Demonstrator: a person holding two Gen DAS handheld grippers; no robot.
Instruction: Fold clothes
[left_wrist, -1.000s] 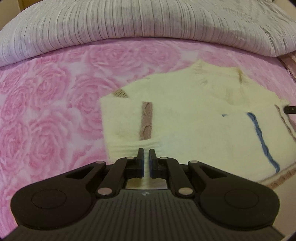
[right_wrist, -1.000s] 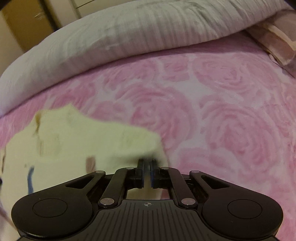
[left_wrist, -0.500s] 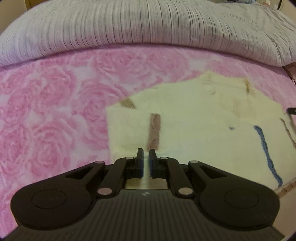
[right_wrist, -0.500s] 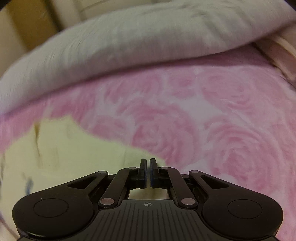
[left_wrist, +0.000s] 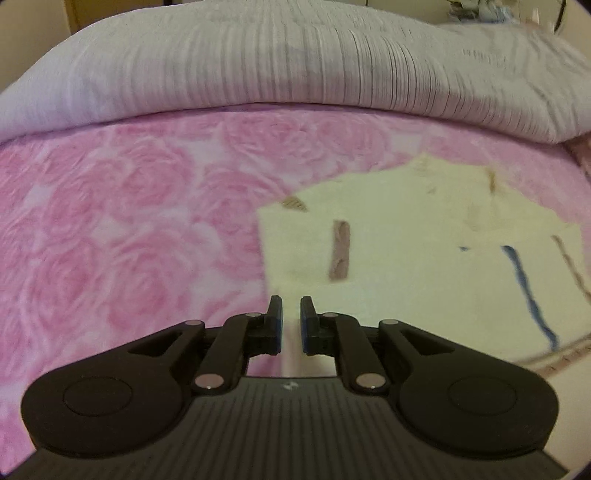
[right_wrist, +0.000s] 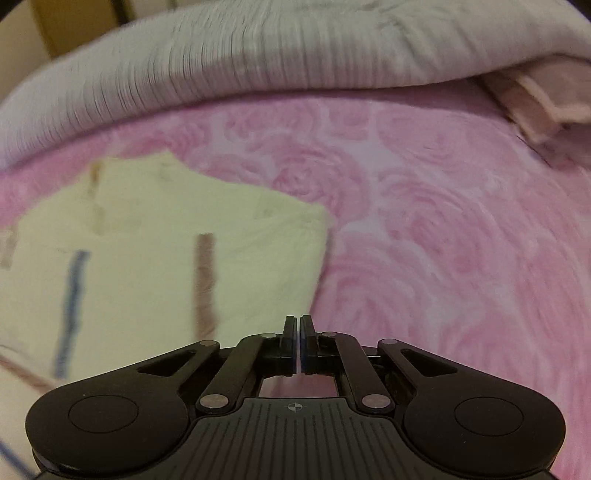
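In the left wrist view, the pink rose-patterned bed cover (left_wrist: 122, 229) fills everything to the left of the left gripper (left_wrist: 291, 314). That gripper is released: a narrow gap shows between its jaws, which have just been opening a little, and nothing sits between them. Its tips hover over the near left edge of the cream sweater (left_wrist: 417, 266), which lies flat on the bed ahead and to the right of the gripper. A short brown cable stripe (left_wrist: 340, 251) runs up the knit just beyond the fingertips, and a blue cable stripe (left_wrist: 528, 291) runs farther to the right, near a brown hem line at the picture's edge. Beyond it all, a grey striped duvet (left_wrist: 280, 62) is heaped across the far side of the bed.

In the right wrist view the sweater (right_wrist: 147, 258) lies to the left of and ahead of the right gripper (right_wrist: 298, 325), its right edge ending just left of the fingertips. The right gripper is clenched, jaws pressed together with no cloth caught in them, over the bed cover (right_wrist: 443, 236) that spreads away to the right. A pinkish folded cloth (right_wrist: 535, 110) lies at the far right, beside the duvet (right_wrist: 258, 48). Both views are blurred.
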